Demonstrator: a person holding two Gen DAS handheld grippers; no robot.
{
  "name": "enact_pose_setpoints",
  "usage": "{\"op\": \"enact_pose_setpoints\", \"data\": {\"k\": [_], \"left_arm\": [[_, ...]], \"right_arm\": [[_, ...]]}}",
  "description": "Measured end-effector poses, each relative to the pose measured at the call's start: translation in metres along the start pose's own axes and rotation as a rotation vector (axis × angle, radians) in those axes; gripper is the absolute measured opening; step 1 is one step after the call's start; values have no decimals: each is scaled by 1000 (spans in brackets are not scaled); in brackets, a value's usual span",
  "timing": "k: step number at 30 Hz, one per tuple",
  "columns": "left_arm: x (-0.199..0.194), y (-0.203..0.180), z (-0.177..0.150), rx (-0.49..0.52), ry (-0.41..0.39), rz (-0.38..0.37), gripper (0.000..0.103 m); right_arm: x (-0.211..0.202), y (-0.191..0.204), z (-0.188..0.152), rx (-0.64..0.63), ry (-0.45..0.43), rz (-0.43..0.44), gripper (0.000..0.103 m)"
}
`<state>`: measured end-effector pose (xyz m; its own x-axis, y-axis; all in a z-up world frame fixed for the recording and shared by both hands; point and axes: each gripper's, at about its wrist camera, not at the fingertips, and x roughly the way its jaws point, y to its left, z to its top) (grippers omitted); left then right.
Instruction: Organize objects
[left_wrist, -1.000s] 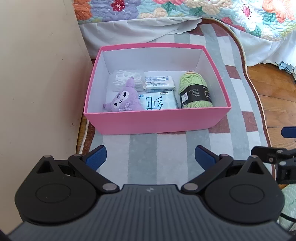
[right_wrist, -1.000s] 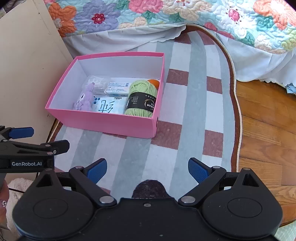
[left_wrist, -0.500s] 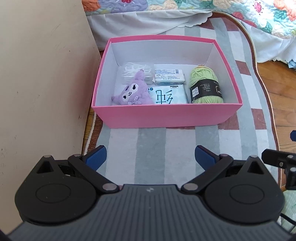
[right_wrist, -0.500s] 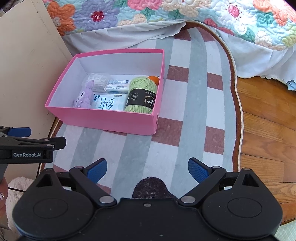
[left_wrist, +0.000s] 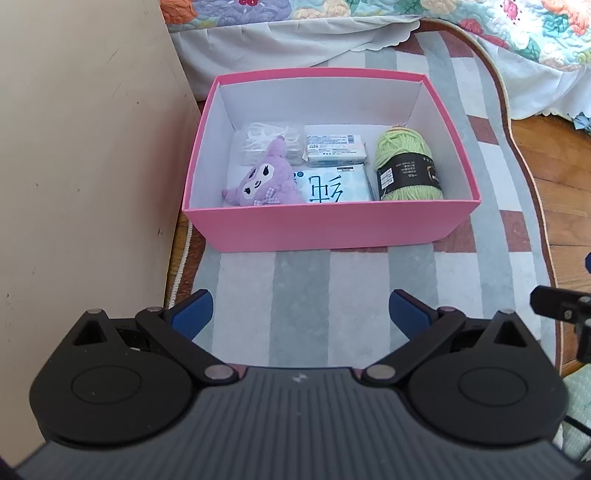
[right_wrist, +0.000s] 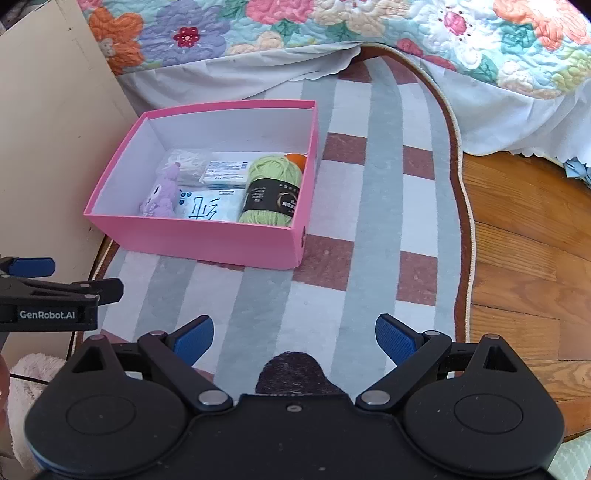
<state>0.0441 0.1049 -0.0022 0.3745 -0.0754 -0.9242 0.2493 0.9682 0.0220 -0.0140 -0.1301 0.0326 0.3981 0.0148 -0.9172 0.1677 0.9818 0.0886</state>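
A pink box (left_wrist: 325, 225) (right_wrist: 192, 236) stands on a striped rug. In it lie a purple plush toy (left_wrist: 262, 181) (right_wrist: 159, 195), a green yarn ball (left_wrist: 406, 166) (right_wrist: 273, 195), a tissue pack with blue writing (left_wrist: 332, 184), a white packet (left_wrist: 334, 149) and a clear bag of white bits (left_wrist: 266, 142). An orange thing (right_wrist: 297, 160) shows behind the yarn. My left gripper (left_wrist: 301, 314) is open and empty, short of the box. My right gripper (right_wrist: 293, 338) is open and empty, further back to the right.
A beige cabinet side (left_wrist: 85, 147) stands close on the left of the box. A bed with a floral quilt (right_wrist: 332, 26) runs behind. Wooden floor (right_wrist: 524, 236) lies right of the rug (right_wrist: 376, 221). A dark patch (right_wrist: 291, 373) marks the rug's near part.
Both grippers have drawn back and tilted a little, so the box sits lower in the left wrist view. Both stay open and empty. The box contents have not moved.
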Motion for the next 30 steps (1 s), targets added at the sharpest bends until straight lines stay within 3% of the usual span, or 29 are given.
{"op": "enact_pose_setpoints", "data": {"k": [14, 30], "left_arm": [[3, 0, -1, 2, 16, 8, 103], [3, -2, -1, 9, 13, -2, 103]], "right_arm": [[1, -16, -1, 56, -4, -40, 97], [4, -12, -3, 23, 6, -34, 97]]}}
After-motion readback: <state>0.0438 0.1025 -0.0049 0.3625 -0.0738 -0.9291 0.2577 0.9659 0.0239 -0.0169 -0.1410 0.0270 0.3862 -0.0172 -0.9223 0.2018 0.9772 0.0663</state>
